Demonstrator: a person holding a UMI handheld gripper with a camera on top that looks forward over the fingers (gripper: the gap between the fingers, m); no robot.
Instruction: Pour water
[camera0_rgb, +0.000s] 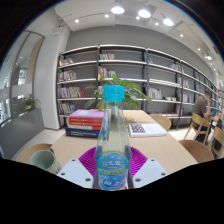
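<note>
A clear plastic water bottle (113, 140) with a light blue cap (115, 93) and a blue label stands upright between my gripper's (112, 163) fingers. Both magenta pads (88, 158) press against its lower body at either side. The bottle is held above a wooden table (160, 145). A pale green cup (43, 158) stands on the table to the left of the fingers.
A stack of books (85, 124) lies on the table beyond the bottle, with a leafy plant (128, 88) behind it. An open book or magazine (146, 129) lies to the right. Chairs (198, 138) stand at the right; bookshelves (150, 75) line the far wall.
</note>
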